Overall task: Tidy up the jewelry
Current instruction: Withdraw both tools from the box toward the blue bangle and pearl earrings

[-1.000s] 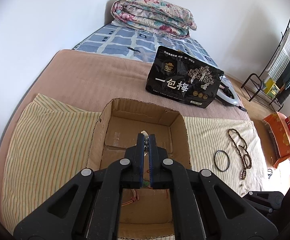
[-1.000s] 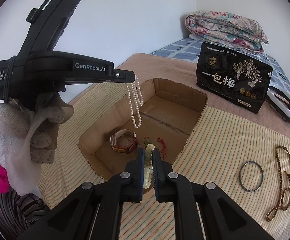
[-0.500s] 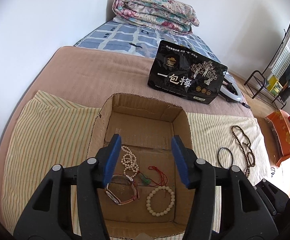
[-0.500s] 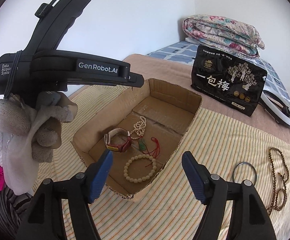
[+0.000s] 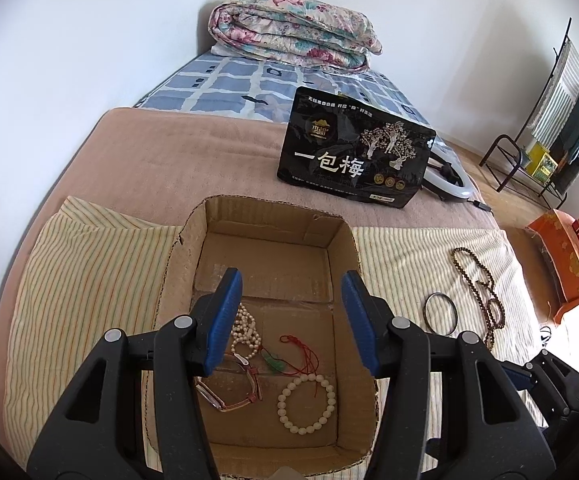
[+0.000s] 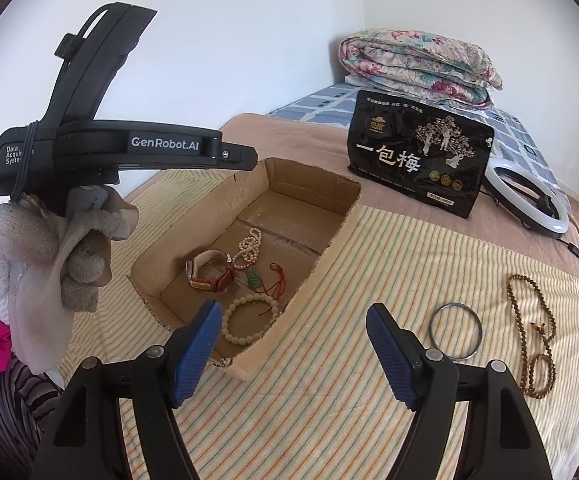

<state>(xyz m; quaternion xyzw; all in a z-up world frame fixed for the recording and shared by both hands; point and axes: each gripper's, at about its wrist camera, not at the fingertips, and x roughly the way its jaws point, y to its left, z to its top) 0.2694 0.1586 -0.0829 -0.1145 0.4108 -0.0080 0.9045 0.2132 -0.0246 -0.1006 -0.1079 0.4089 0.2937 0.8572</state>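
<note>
Both claws had let go since a second before: the pearl necklace [image 5: 244, 328] that hung from the left gripper [image 5: 292, 316] then lay in the cardboard box [image 5: 273, 216], and the pale bead bracelet [image 6: 249, 320] had dropped out of the right gripper [image 6: 294, 354]. The jaws of both had just been opening, and now they stood wide apart with nothing between them. Seen from the left claw, the necklace lay at about 9 o'clock just past the left pad, the green pendant on red cord [image 5: 275, 364] sat in the middle, the watch [image 5: 229, 390] was at 7 o'clock, and the bead bracelet was at 5 o'clock. Out on the striped cloth [image 6: 329, 420], well apart from the box at 3 o'clock, lay a thin metal bangle [image 6: 455, 330] and, just past it, a long string of brown beads [image 6: 533, 328]. Farther off at 1 o'clock stood a black snack bag [image 5: 355, 154] on the brown blanket [image 5: 161, 156], with a white ring light [image 6: 529, 200] beside it and a folded flowery quilt [image 5: 293, 30] at 12 o'clock. A gloved hand [image 6: 49, 248] held the left claw's handle.
</note>
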